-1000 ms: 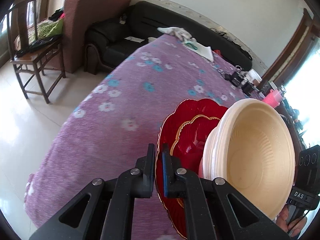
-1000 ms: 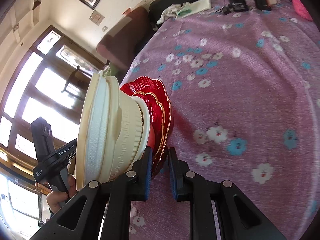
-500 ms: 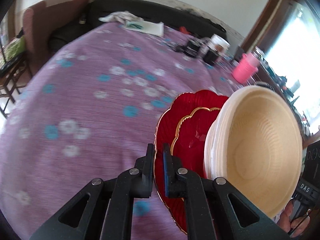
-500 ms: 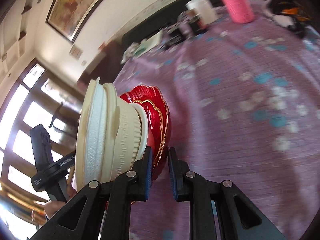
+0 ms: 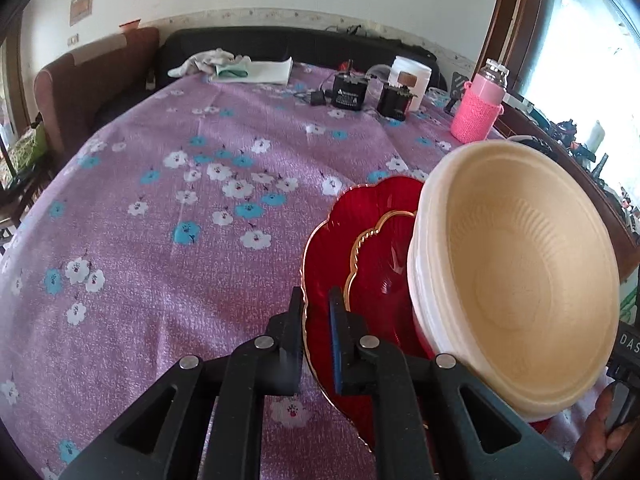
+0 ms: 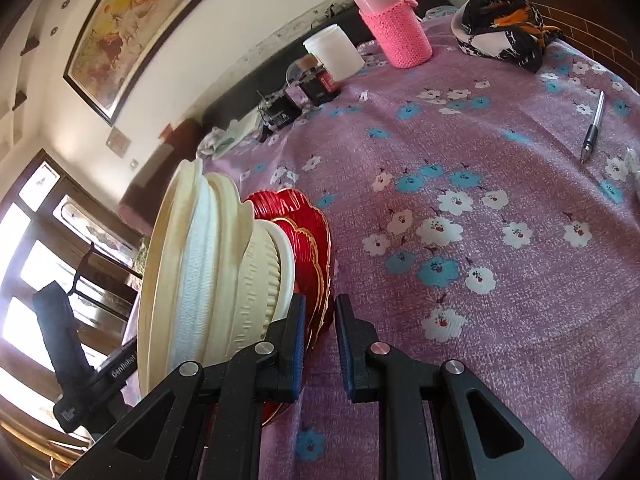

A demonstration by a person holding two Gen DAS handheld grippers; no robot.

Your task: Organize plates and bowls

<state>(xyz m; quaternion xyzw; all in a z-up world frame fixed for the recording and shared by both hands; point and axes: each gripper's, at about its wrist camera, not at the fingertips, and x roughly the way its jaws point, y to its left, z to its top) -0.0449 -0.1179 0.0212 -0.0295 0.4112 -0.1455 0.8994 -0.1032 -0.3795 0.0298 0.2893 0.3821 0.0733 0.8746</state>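
Fingers of the left gripper (image 5: 316, 332) clamp the rim of the large scalloped red glass plate (image 5: 340, 236), which carries a smaller gold-edged red plate (image 5: 380, 264) and stacked cream ribbed bowls (image 5: 520, 272) above the purple flowered tablecloth (image 5: 160, 220). From the right wrist, the right gripper (image 6: 320, 336) pinches the plates' opposite rim (image 6: 320, 248), bowls (image 6: 208, 272) to its left, well short of the pink knit-sleeved bottle (image 6: 394, 28).
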